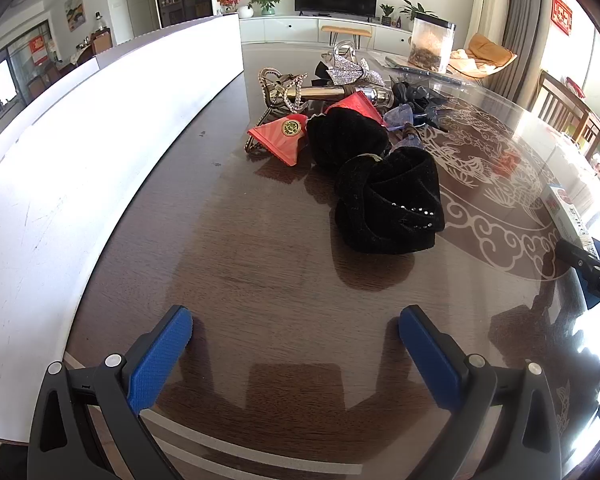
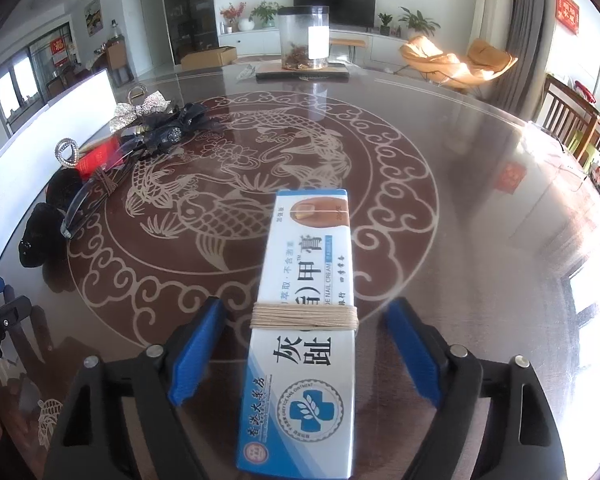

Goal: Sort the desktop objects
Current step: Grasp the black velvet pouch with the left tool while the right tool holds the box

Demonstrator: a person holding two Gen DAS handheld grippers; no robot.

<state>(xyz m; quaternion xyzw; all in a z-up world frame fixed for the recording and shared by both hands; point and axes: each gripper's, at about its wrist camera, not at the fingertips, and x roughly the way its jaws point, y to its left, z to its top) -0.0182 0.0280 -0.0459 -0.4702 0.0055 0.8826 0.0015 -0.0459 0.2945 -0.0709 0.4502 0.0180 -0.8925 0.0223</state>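
1. Right gripper [image 2: 304, 344] at the bottom of the right wrist view: blue pads spread wide, clear of the long white-and-blue cardboard nail-cream box [image 2: 304, 320] lying flat between them. Released, with gaps on both sides.
2. A band of beige twine [image 2: 304, 317] wraps the box at mid-length; the box runs up the frame across the pale fish pattern [image 2: 220, 184] inlaid in the dark glossy round table [image 2: 480, 208].
3. Left gripper [image 1: 296, 344], bottom of the left wrist view: pads wide apart over bare tabletop, nothing between them.
4. Just above centre there, a black velvet bow with small rhinestones [image 1: 388, 204] lies nearest, a second black velvet piece [image 1: 344, 140] touching behind it.
5. Further up, the clutter: a red folded paper packet with a gold seal [image 1: 280, 138], a gold-and-crystal hair clip [image 1: 280, 88], a silver sequinned bow [image 1: 350, 68].
6. A tall white board [image 1: 100, 128] walls off the left side.
7. Far back, a clear plastic jar holding brown bits [image 2: 303, 38] stands on a flat board.
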